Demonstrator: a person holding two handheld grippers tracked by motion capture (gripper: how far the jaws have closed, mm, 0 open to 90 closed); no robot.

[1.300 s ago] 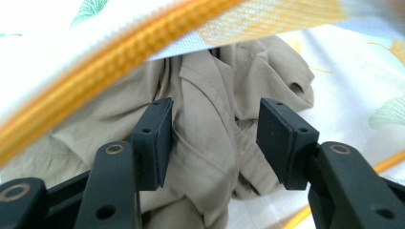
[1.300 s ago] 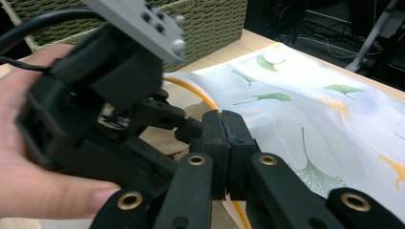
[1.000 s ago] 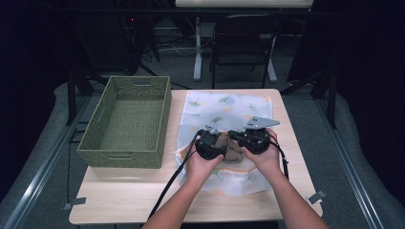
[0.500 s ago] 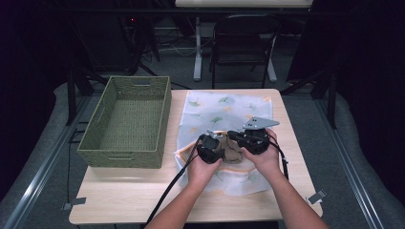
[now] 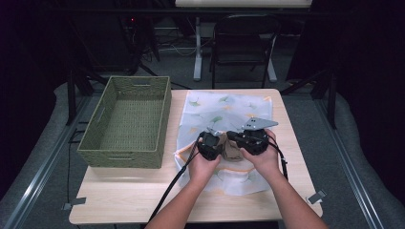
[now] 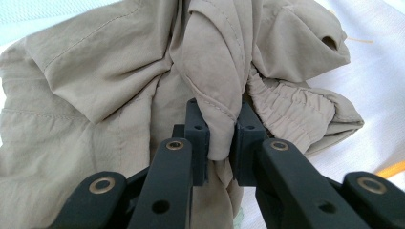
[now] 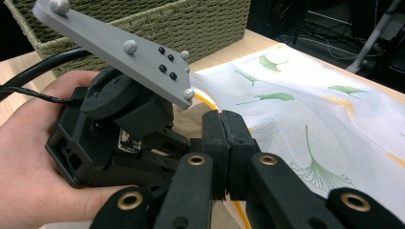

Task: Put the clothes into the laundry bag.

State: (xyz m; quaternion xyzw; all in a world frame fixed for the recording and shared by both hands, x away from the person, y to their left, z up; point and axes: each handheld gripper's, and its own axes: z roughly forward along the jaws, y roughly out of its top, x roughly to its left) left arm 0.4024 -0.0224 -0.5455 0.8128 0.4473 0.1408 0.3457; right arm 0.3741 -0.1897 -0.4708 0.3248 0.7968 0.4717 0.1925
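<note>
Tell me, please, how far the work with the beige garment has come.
Done: the leaf-print cloth lies spread on the table, with the beige garment bunched on it. In hand: the left gripper has just been closing and now pinches a fold of the garment; the right gripper is shut, with nothing visible between its jaws. Left, probably: the woven basket holds nothing yet.

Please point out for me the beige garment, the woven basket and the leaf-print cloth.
beige garment point(image 6: 95, 86), left gripper view, on its creased flat panel.
woven basket point(image 5: 126, 155), high view, on its near wall.
leaf-print cloth point(image 5: 215, 102), high view, on its bare far part.
</note>
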